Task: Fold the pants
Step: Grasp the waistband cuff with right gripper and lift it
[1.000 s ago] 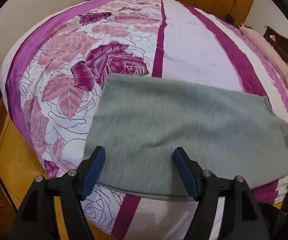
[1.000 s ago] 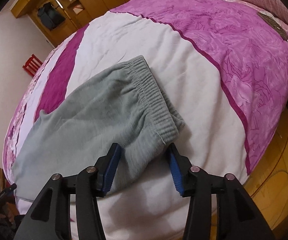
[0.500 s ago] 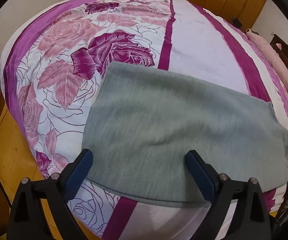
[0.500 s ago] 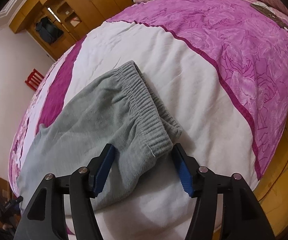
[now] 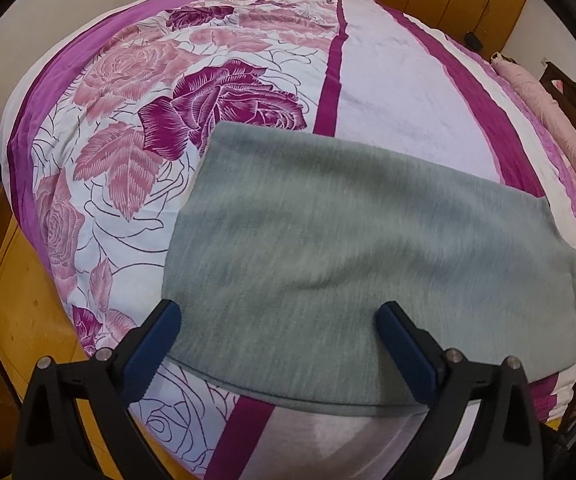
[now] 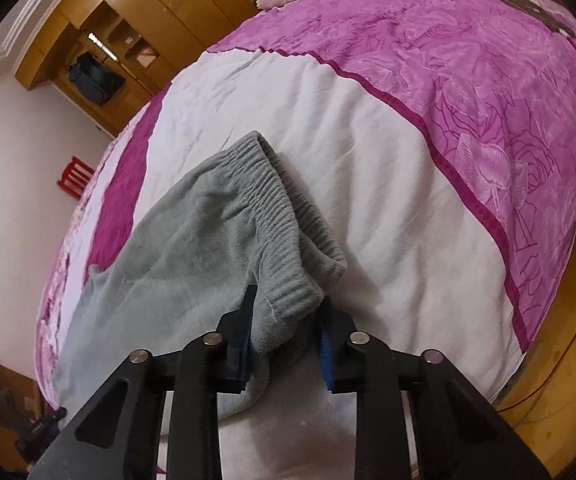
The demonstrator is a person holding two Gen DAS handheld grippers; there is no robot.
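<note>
Across the floral bed, my left tool gaped wide over grey pants; my right tool pinched their waistband.

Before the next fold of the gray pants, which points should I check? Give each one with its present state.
1. Right tongs closed on the waistband corner: ok, fabric sits between the pads.
2. Left tongs gripping the pants: not ok, they are wide open over the near edge.
3. Pants lying flat on the bedspread: ok in the left wrist view, only shallow wrinkles.
4. Waistband layers aligned: not ok, they look bunched and offset at the corner.
5. Both layers caught by the right tongs: cannot tell.
</note>
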